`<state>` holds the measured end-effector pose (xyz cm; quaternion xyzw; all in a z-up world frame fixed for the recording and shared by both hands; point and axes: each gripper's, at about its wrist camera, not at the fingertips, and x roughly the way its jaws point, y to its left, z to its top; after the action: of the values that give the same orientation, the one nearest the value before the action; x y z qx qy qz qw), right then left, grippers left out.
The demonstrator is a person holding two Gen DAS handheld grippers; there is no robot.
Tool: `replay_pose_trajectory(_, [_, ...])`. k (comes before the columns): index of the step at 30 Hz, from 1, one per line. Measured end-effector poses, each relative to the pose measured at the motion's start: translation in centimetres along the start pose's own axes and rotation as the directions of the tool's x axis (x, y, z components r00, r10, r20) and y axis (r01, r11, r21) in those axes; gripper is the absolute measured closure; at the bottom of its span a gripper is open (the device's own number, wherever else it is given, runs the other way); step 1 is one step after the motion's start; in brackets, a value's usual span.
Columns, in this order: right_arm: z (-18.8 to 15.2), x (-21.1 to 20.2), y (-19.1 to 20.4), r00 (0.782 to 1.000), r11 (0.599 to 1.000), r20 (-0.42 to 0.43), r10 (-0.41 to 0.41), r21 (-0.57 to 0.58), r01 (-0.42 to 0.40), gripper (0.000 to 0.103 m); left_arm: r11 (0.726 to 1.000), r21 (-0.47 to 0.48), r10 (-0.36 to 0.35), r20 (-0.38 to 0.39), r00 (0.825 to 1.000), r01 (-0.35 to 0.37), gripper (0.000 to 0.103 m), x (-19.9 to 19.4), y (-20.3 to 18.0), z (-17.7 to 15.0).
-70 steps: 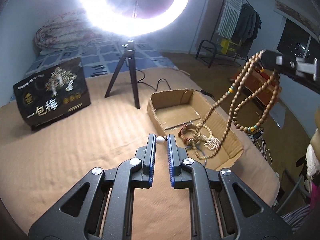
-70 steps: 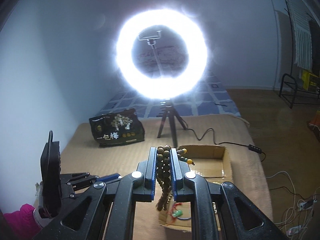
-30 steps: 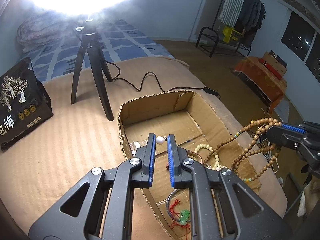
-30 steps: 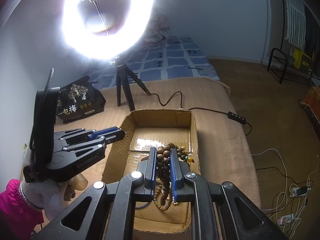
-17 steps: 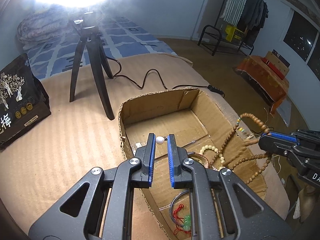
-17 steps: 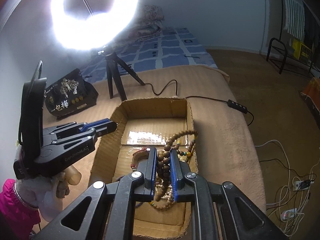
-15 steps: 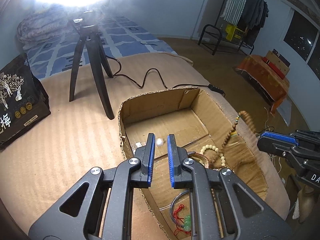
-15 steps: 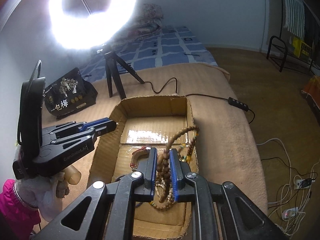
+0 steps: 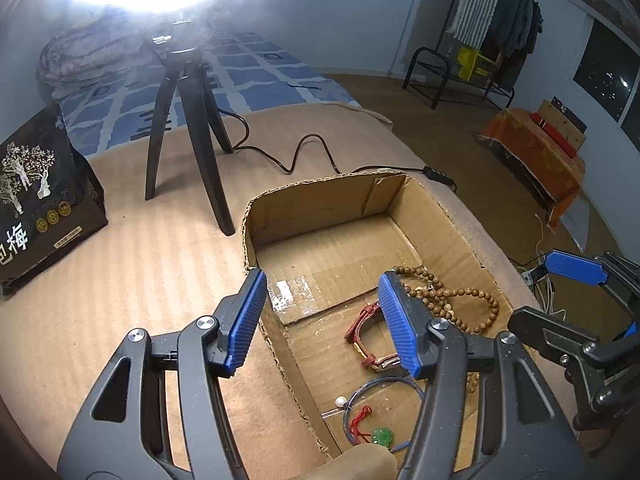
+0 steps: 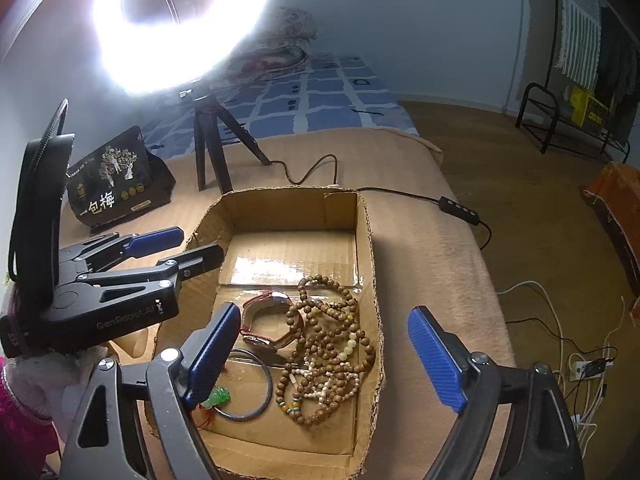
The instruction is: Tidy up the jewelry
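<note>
An open cardboard box sits on the tan bed cover. Inside lie a long wooden bead necklace, a red-strapped watch, a dark bangle with a green charm and a small white pearl. My left gripper is open and empty above the box's left wall. My right gripper is open and empty above the jewelry pile. The left gripper also shows in the right wrist view.
A ring light on a black tripod stands behind the box, its cable trailing right. A black printed bag stands at the left. The bed edge drops to the floor at right, with cables.
Both grippers opened. The wooden bead necklace dropped from the right gripper into the box. The white pearl left the left gripper and now lies in the box.
</note>
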<state>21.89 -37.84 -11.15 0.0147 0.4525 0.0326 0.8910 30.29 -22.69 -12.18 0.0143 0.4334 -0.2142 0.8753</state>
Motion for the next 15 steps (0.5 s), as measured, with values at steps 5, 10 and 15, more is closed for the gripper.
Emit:
replay_pose_trajectory(5, [-0.1, -0.5, 0.3, 0.999, 0.999, 0.010, -0.035, -0.013, 0.035, 0.012, 1.000, 0.001, 0.006, 0.007, 1.000, -0.006, 0.043, -0.7, 0.0, 0.0])
replay_pose_trajectory(10, [0.0, -1.4, 0.8, 0.998, 0.999, 0.027, -0.050, -0.018, 0.051, 0.011, 1.000, 0.005, 0.007, 0.013, 1.000, -0.007, 0.043, -1.6, 0.0, -0.2])
replay_pose_trajectory(15, [-0.1, -2.6, 1.1, 0.997, 0.998, 0.043, -0.060, -0.021, 0.061, 0.011, 1.000, 0.002, 0.012, 0.021, 1.000, -0.012, 0.043, -2.6, 0.0, -0.3])
